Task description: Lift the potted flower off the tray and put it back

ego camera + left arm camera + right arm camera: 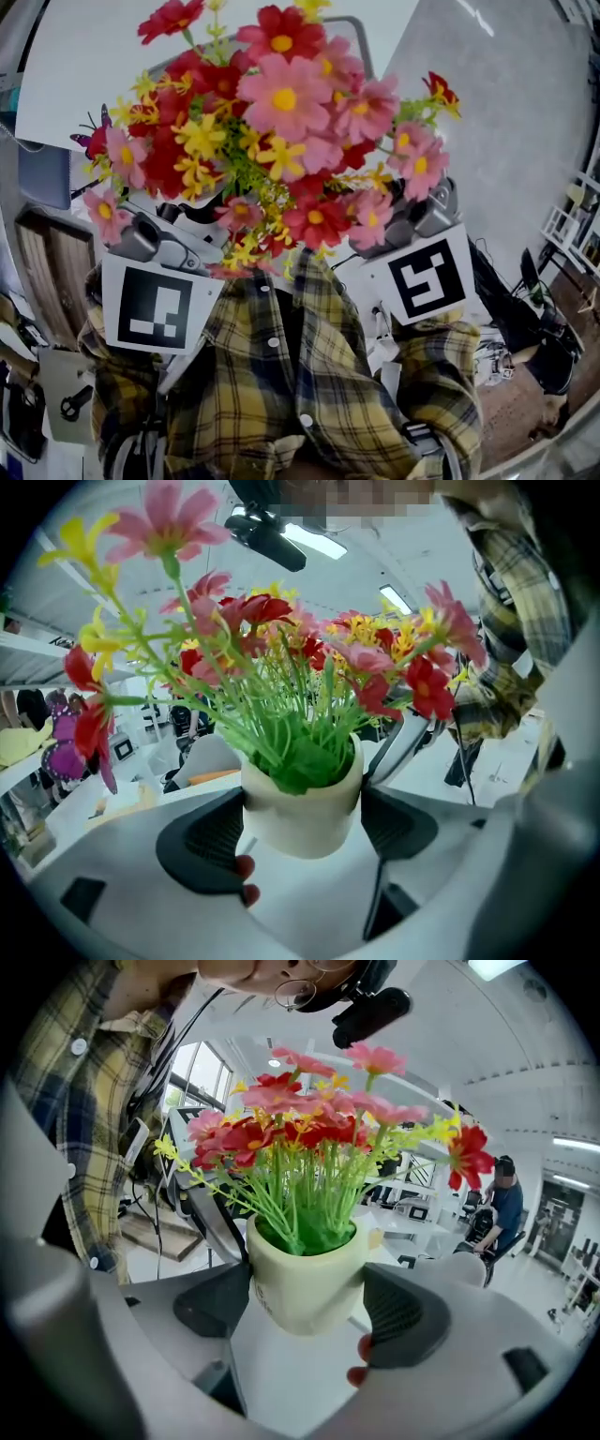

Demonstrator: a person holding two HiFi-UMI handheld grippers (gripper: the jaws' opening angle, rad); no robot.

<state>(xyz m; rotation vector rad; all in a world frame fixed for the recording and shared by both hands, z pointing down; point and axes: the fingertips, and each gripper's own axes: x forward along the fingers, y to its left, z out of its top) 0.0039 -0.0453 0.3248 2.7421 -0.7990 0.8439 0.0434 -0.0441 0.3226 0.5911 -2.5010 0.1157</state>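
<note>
Bright, even indoor light comes from ceiling strip lamps [314, 541], leaving only soft shadows. Fisheye bending curves every view into dark corners. The potted flower [281, 122] looks sharp; the nearest surfaces blur.

White tabletop [75, 56], grey floor [506, 112], ceiling strip lights [317, 542], tall windows [197, 1077]

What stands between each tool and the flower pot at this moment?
Nothing visible. The left tool and the right tool each have both jaws pressed against the cream pot. The tray appears in no view, and the flowers fill the head view, so the way back cannot be judged.
</note>
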